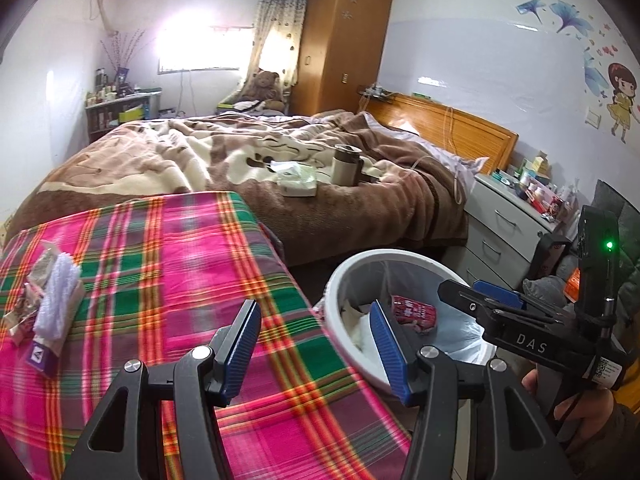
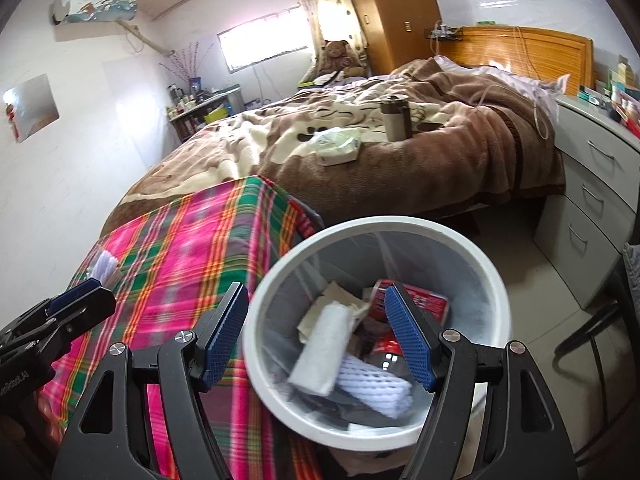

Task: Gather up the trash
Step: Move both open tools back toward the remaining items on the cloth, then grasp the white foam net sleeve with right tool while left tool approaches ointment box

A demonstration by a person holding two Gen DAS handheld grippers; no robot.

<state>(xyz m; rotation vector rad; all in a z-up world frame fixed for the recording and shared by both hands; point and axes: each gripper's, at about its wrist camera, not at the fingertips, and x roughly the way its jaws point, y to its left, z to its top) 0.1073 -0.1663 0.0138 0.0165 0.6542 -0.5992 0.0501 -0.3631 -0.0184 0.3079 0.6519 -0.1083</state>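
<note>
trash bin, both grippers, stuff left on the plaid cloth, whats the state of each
trash bin: upright, lined, partly filled
left gripper: fingers apart, nothing between
right gripper: fingers apart, empty, over bin
wrappers: lying on plaid cloth, uncollected
white foam net: on cloth beside wrappers

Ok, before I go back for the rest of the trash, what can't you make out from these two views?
- Trash pile on the plaid cloth: left wrist view, small and blurred; kinds unclear.
- Same pile, right wrist view: mostly behind the left tool.
- Bin bottom: buried under trash.
- Nightstand clutter: too small.
</note>
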